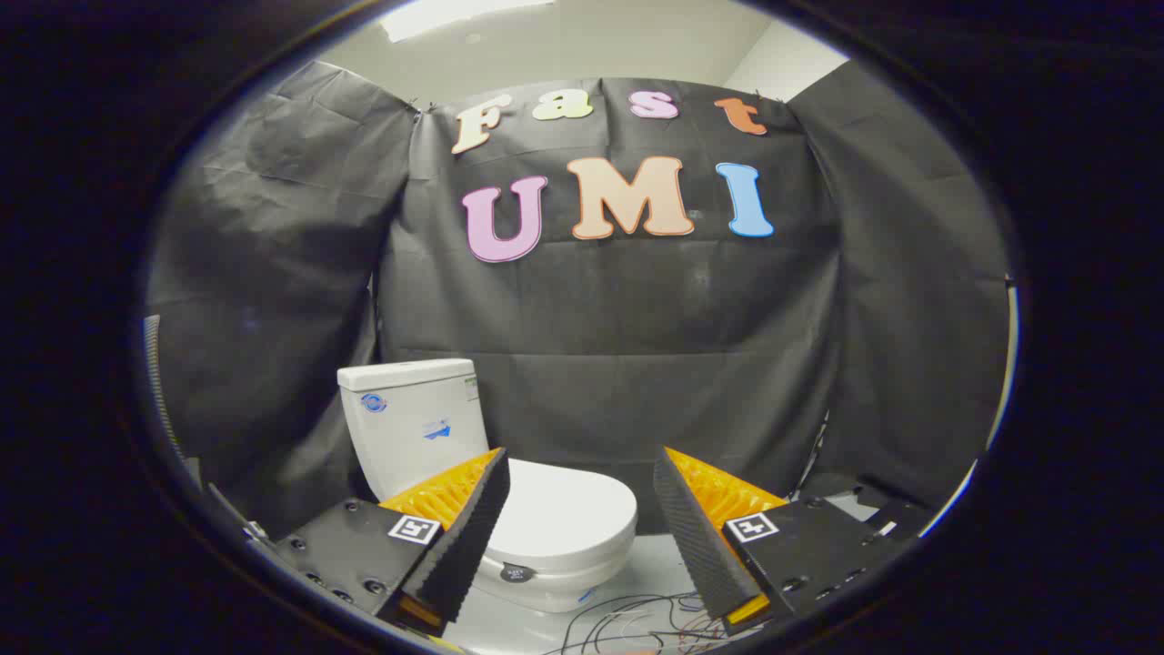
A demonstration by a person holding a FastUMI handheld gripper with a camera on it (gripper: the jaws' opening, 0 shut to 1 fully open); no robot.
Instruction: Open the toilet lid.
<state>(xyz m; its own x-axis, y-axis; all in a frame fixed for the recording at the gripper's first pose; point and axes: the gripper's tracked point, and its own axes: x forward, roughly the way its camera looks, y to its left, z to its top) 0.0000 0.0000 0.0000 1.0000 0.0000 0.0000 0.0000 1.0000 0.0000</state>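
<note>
Hand-held gripper (pixel 577 509) fingers spread apart, toilet (pixel 509 473) just beyond them, lid (pixel 568 514) down

Gripper cam rides low, looking forward along both fingers (pixel 476 532), spread apart. Faces booth wall (pixel 618 364) head-on. Toilet (pixel 555 532) near, just ahead between fingers, seen from front and slightly above seat level.
</note>
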